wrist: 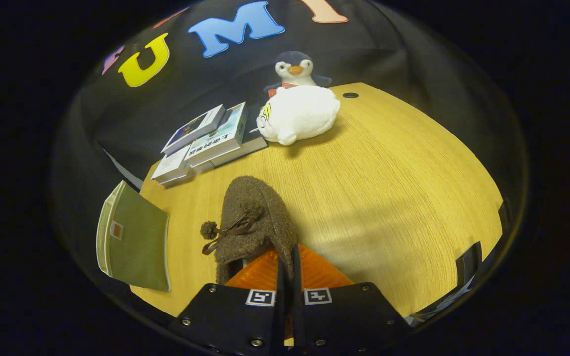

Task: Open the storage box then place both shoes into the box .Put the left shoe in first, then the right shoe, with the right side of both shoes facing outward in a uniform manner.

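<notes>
A brown fuzzy shoe (255, 217) with a small pompom and a brown lace bow points away from me, its toe toward the books. My gripper (289, 267) is shut on the shoe's heel rim, the two fingers pressed together with the rim pinched between them. The shoe hangs or rests just above the wooden table (389, 198); I cannot tell whether it touches. The green storage box (134, 242) stands to the left of the shoe at the table's near left edge, its flat green face toward me.
A stack of books (206, 141) lies beyond the shoe to the left. A white plush toy (300, 114) and a penguin plush (295, 69) sit at the far side. A small round hole (350, 95) marks the far table corner.
</notes>
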### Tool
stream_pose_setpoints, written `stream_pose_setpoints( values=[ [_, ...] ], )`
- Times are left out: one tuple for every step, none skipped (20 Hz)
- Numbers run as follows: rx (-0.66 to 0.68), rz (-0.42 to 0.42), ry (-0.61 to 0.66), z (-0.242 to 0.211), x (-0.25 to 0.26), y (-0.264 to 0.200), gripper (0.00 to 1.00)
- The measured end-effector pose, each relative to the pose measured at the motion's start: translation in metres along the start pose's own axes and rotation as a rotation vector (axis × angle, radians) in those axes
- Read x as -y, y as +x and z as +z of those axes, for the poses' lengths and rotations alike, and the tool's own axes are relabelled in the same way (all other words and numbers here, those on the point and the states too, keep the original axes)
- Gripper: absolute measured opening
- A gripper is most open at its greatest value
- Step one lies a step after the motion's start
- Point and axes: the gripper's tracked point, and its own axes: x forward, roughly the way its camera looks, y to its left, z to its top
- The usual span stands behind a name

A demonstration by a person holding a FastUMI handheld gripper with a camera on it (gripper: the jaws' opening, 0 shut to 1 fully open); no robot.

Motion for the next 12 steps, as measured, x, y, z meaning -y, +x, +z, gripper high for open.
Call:
stream_pose_setpoints(
  values=[
    [0.004,0.01,0.009,0.004,-0.01,-0.004,0.07],
    [0.007,0.018,0.019,0.008,-0.019,-0.008,0.07],
    [0.011,0.029,0.026,0.013,-0.029,-0.012,0.07],
    [0.015,0.036,0.031,0.016,-0.038,-0.015,0.07],
    [0.02,0.043,0.033,0.02,-0.048,-0.019,0.07],
    [0.022,0.047,0.031,0.024,-0.057,-0.021,0.07],
    [0.027,0.051,0.028,0.028,-0.064,-0.026,0.07],
    [0.03,0.057,0.024,0.031,-0.073,-0.029,0.07],
    [0.032,0.063,0.023,0.033,-0.083,-0.032,0.07],
    [0.033,0.072,0.022,0.035,-0.093,-0.034,0.07],
    [0.034,0.081,0.022,0.037,-0.104,-0.036,0.07],
    [0.036,0.09,0.018,0.039,-0.115,-0.039,0.07]
  ],
)
